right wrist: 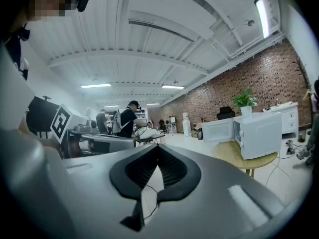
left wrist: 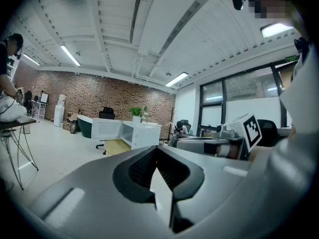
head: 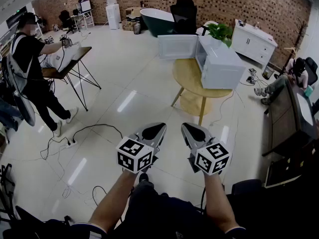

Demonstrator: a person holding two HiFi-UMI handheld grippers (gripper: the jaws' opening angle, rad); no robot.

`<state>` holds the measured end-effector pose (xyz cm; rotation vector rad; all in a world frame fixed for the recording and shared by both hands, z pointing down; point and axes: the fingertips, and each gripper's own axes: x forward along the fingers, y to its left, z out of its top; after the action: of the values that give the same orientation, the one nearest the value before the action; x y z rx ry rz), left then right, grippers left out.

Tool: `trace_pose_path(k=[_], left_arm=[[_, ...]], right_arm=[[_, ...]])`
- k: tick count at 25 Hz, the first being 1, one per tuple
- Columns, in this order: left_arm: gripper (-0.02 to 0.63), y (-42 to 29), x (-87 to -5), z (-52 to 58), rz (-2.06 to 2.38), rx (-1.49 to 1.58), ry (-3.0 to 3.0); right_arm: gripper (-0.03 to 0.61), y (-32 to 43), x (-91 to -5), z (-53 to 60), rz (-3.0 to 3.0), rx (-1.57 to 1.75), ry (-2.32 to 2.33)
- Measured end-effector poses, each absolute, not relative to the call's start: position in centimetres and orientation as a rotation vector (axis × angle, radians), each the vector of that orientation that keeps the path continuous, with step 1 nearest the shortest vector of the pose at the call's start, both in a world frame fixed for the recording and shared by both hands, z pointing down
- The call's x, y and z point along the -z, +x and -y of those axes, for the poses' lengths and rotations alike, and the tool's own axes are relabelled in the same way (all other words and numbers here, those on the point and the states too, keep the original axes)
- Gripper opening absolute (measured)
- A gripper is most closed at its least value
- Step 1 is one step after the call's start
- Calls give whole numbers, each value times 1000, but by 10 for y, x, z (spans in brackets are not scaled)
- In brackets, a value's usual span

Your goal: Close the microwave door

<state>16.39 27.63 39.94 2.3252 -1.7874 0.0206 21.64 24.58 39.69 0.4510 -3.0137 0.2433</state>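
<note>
A white microwave (head: 221, 64) stands on a round wooden table (head: 188, 75) across the room, with its door (head: 178, 47) swung open to the left. The left gripper view shows the microwave (left wrist: 143, 134) and its open door (left wrist: 106, 129) far off, and the right gripper view shows the microwave (right wrist: 260, 133) with its door (right wrist: 219, 130) too. My left gripper (head: 155, 130) and right gripper (head: 192, 130) are held side by side low in front of me, far from the table. Both are shut with nothing in them, as the left gripper (left wrist: 157, 152) and right gripper (right wrist: 158, 151) show in their own views.
A person stands at a folding table (head: 75, 59) at the left. Cables (head: 75, 136) lie on the tiled floor near me. A green tub (head: 159, 20), a plant (head: 220, 32) and a white cabinet (head: 254, 44) are at the back. A dark desk (head: 289, 118) is at the right.
</note>
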Motion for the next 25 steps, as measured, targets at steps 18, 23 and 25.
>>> trace_pose_path(k=[18,23,25], left_arm=[[12,50,-409,-162,1716,-26,2370],[12,10,-407,-129,1674,-37,2399],[12,-3,-402,-116,1669,-31,2410]], right_arm=[[2,113,-408,-130,2986,-275,564],[2,73,-396,-97,2996,-265,620],[2,62,-389,-84,3000,-253,649]])
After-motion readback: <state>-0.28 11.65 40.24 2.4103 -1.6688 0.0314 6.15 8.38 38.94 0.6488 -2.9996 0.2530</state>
